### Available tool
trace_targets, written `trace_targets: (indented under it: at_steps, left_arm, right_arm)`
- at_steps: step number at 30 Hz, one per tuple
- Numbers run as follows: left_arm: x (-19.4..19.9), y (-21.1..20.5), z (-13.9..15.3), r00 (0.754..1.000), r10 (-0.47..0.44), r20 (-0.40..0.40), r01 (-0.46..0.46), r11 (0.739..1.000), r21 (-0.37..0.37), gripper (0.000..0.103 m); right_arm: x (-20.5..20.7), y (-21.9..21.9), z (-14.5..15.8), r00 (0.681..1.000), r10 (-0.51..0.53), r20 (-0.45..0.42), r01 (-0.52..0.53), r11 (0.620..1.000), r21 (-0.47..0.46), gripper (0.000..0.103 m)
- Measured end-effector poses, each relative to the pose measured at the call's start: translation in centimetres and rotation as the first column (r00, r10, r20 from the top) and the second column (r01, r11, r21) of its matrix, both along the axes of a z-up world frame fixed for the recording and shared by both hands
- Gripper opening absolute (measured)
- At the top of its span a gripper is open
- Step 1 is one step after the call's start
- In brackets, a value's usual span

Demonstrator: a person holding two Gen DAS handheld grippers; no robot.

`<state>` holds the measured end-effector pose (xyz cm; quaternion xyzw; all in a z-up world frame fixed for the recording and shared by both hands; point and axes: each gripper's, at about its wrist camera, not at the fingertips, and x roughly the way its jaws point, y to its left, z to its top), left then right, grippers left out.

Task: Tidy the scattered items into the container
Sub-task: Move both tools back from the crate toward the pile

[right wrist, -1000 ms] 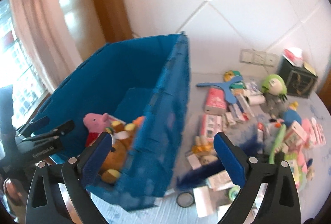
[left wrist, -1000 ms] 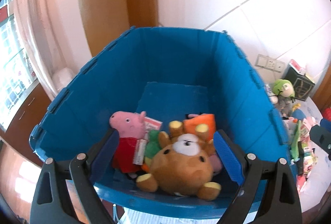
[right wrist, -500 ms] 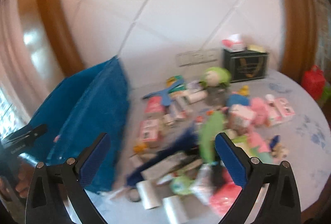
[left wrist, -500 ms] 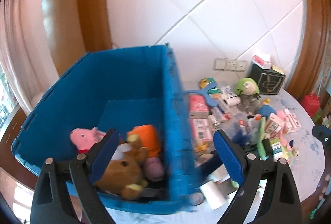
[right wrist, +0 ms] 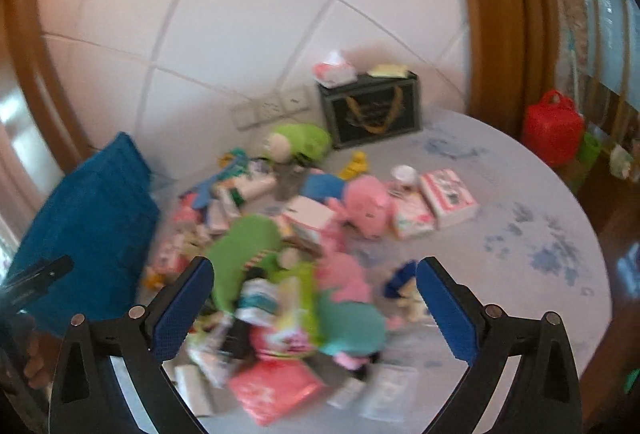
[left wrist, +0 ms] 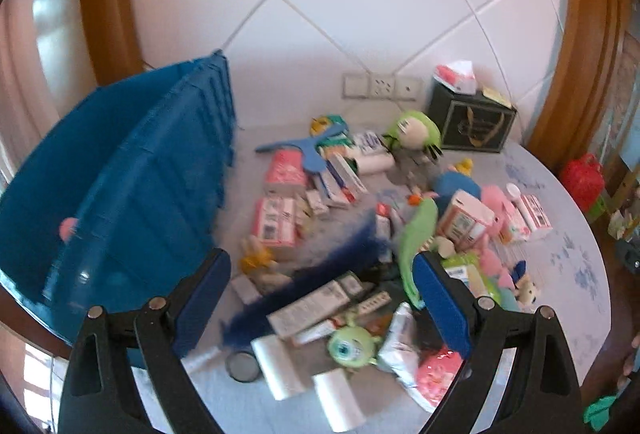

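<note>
The blue crate stands at the left of the table, with a bit of a pink toy showing inside. Right of it lies a heap of scattered items: pink boxes, a dark blue fuzzy strip, a long green plush, a green one-eyed plush and white rolls. My left gripper hangs open above the heap's near left part, holding nothing. My right gripper is open and empty over the blurred heap, near a green plush, a pink plush and a pink packet.
A black box with a tissue pack on top stands by the tiled wall, a green-haired doll beside it. The round table's cloth is bare at the right. A red bag sits beyond the edge. The crate borders the heap's left.
Both views have swung right, from the crate to the heap of items; the crate now sits at the left of each frame. Both grippers stayed open and empty.
</note>
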<state>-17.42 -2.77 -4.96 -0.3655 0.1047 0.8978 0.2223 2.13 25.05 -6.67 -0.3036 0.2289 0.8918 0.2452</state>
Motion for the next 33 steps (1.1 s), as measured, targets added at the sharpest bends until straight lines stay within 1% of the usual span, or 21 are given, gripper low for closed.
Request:
trace_targets:
  at_steps: [5,9,12,14,17,20,22,25,27,30,33]
  left_arm:
    - [0.9,2.3,-3.7,0.997,-0.057,0.043,0.059,0.997,-0.052,0.093]
    - [1.0,3.5,-6.4,0.991,-0.107,0.075,0.112,0.991,-0.071,0.093]
    - [1.2,4.4,-7.8,0.986,-0.137,0.092,0.144,0.987,-0.072,0.093]
    - [1.3,5.0,-8.5,0.983,-0.154,0.104,0.162,0.984,-0.071,0.093]
    - [1.2,6.0,-9.2,0.978,-0.172,0.120,0.181,0.981,-0.074,0.093]
    - [1.3,7.7,-9.5,0.975,-0.175,0.135,0.186,0.980,-0.074,0.093]
    - [1.6,9.1,-9.5,0.973,-0.182,0.140,0.193,0.978,-0.073,0.093]
    - [2.2,11.7,-9.7,0.974,-0.180,0.135,0.192,0.978,-0.080,0.093]
    - [2.8,14.0,-10.0,0.974,-0.176,0.143,0.188,0.979,-0.073,0.093]
    - [3.9,18.9,-11.2,0.977,-0.148,0.152,0.157,0.986,-0.053,0.093]
    - [4.6,24.3,-12.7,0.982,-0.104,0.158,0.111,0.993,-0.039,0.093]
  right_arm:
    - [1.1,1.7,-3.5,0.999,0.013,0.031,-0.011,0.998,-0.061,0.102]
    - [1.5,2.3,-5.6,0.996,-0.027,0.080,0.036,0.993,-0.114,0.102]
    - [1.8,2.3,-6.7,0.993,-0.043,0.112,0.058,0.989,-0.133,0.102]
    - [2.0,2.4,-7.1,0.992,-0.042,0.122,0.059,0.989,-0.138,0.102]
    - [2.4,2.7,-7.4,0.989,-0.068,0.135,0.083,0.990,-0.114,0.102]
    - [2.6,4.1,-7.8,0.987,-0.076,0.139,0.094,0.987,-0.128,0.102]
    - [2.7,5.4,-7.9,0.984,-0.081,0.156,0.101,0.987,-0.122,0.102]
    - [2.8,8.4,-8.5,0.982,-0.093,0.161,0.114,0.986,-0.125,0.102]
    - [2.8,11.2,-9.0,0.980,-0.098,0.170,0.119,0.986,-0.117,0.102]
    - [2.3,16.4,-10.1,0.977,-0.080,0.199,0.100,0.990,-0.096,0.102]
    - [0.1,22.0,-11.9,0.972,-0.021,0.234,0.042,0.995,-0.086,0.102]
